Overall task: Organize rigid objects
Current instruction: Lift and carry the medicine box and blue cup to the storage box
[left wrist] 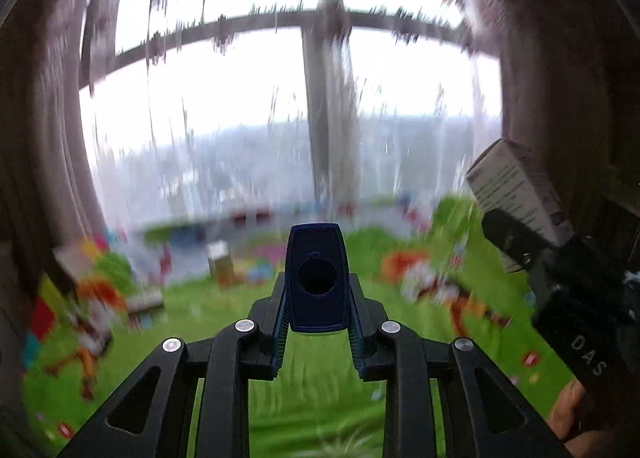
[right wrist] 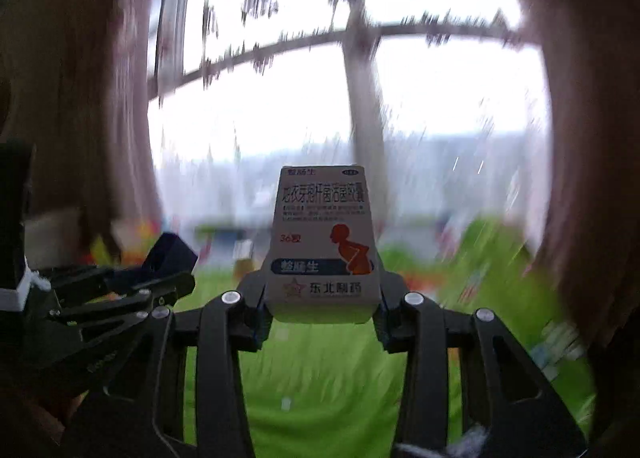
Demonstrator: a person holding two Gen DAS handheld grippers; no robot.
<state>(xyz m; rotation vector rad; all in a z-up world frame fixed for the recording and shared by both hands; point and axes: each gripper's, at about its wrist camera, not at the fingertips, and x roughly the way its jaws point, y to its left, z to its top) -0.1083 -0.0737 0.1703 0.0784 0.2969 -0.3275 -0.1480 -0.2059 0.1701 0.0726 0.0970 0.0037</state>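
- Between the right tongs' (right wrist: 322, 298) pads stands a white box (right wrist: 324, 242), upright, clamped at its lower sides, its printed face with an orange figure toward the camera.
- In the left tongs (left wrist: 318, 298) a dark blue piece (left wrist: 318, 278) with a round hole is gripped, jaws closed tight on it.
- From the left view, the right tongs and box (left wrist: 516, 194) are at the right edge, held aloft.
- Below lies a green surface (left wrist: 320, 398) with blurred colourful things; a window (left wrist: 400, 78) and curtains (left wrist: 40, 138) are behind.
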